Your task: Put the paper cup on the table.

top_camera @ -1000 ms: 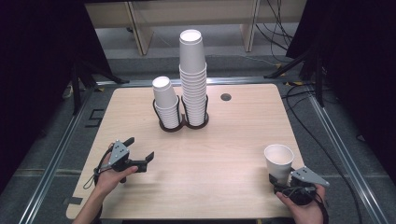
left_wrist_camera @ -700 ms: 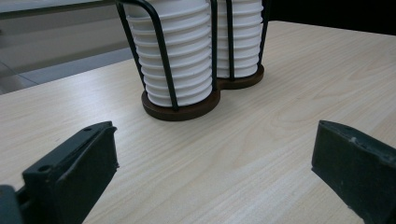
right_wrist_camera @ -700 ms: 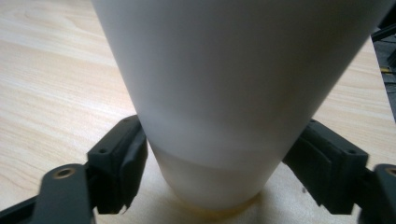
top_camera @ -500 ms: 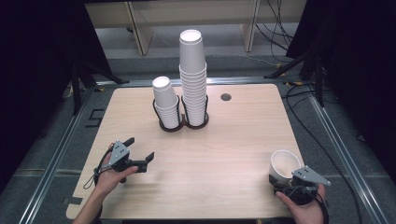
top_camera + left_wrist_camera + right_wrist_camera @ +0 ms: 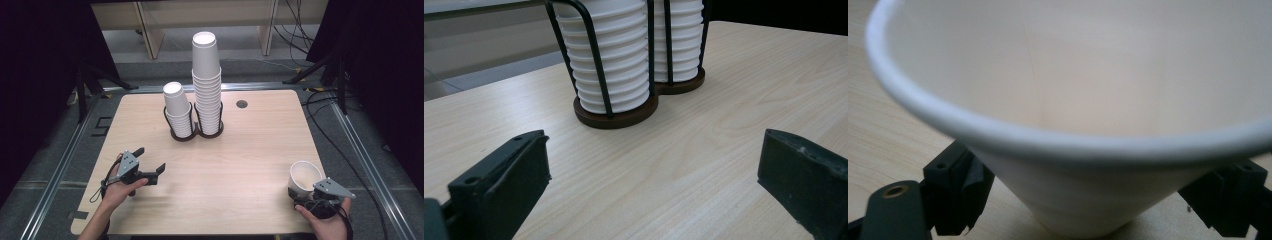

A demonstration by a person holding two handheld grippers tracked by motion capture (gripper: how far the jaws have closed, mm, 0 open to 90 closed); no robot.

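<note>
Right gripper [image 5: 300,192] jaws just opened wide, freeing the cup [image 5: 305,176] upright at table's [image 5: 250,150] 5 o'clock; left gripper [image 5: 150,165] idles wide, empty.

The pale wooden tabletop [image 5: 250,150] has rounded corners and a small dark hole [image 5: 242,104] near its far edge, at about one o'clock from the centre. At twelve o'clock a dark double cup holder [image 5: 196,133] stands on it, carrying two stacks of white cups. At five o'clock a single white paper cup [image 5: 304,175] stands on the wood near the right front corner.
</note>
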